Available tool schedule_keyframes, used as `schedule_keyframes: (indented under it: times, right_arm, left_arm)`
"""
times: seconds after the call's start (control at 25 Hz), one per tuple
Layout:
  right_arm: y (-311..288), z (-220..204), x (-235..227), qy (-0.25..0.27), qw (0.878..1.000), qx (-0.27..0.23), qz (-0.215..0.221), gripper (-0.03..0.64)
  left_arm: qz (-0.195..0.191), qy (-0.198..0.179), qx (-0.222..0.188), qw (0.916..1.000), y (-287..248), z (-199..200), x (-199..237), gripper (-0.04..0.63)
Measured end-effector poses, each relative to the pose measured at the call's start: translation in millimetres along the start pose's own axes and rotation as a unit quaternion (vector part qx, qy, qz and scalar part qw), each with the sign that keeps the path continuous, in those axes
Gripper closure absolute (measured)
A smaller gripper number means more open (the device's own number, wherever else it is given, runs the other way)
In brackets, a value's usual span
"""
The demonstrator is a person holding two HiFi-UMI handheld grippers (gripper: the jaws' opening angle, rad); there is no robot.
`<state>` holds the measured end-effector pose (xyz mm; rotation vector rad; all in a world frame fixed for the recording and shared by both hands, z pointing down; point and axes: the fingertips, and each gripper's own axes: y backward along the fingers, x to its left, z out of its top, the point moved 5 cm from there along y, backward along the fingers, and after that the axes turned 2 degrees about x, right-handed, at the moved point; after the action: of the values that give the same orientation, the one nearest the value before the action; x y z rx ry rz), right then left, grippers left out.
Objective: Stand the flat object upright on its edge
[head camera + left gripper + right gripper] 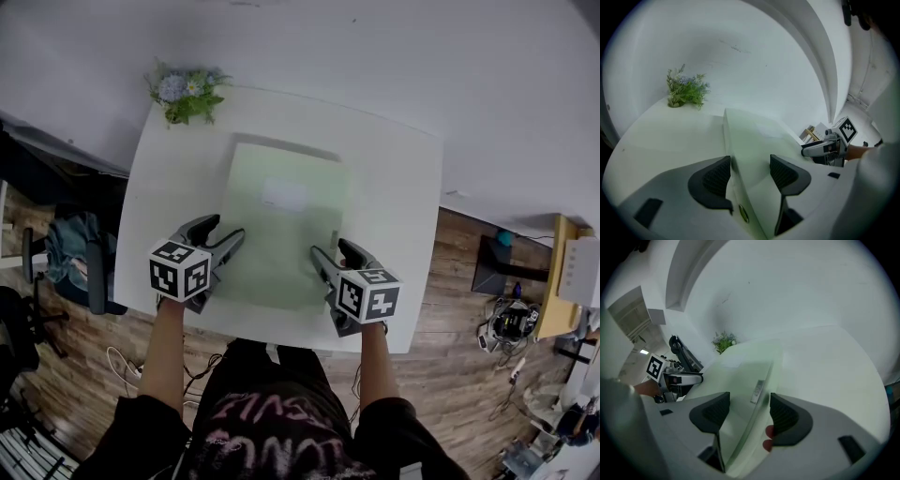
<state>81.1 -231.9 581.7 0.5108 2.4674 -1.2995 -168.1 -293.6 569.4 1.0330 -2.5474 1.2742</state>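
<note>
A pale green flat object (281,225) with a white label (284,194) shows its broad face upward on the white table (394,187). My left gripper (227,230) sits at its near left edge and my right gripper (330,248) at its near right edge. In the left gripper view the left edge of the object (754,136) runs between the left gripper's (750,164) spread jaws, with a gap at the right pad. The right gripper view has the right edge of the object (740,376) between the right gripper's (749,401) jaws, clear of both pads.
A small pot of flowers (187,94) stands at the table's far left corner. A chair with clothes (75,253) is left of the table, on the wooden floor. Shelving and clutter (572,281) stand to the right. The table's near edge is just under both grippers.
</note>
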Motion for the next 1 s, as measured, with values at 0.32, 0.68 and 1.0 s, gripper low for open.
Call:
schedule_keyframes:
  times: [0.32,0.68,1.0]
  right_arm:
    - [-2.9,0.4,-1.1,-0.003,1.0,0.007,-0.001,0.357]
    - [-2.4,2.4,0.2,0.008,1.0,0.006,-0.006,0.357]
    - [5.8,7.5,3.4,0.032,0.999,-0.015,-0.011,0.357]
  left_arm:
    - [-0.005,0.002,0.012,0.9999,-4.7,-1.0,0.8,0.319]
    - [0.009,-0.019,0.008,0.9998,-1.6,2.1,-3.8,0.325]
    - [0.013,-0.032,-0.009,0.9994,3.7,7.2,-9.8,0.328]
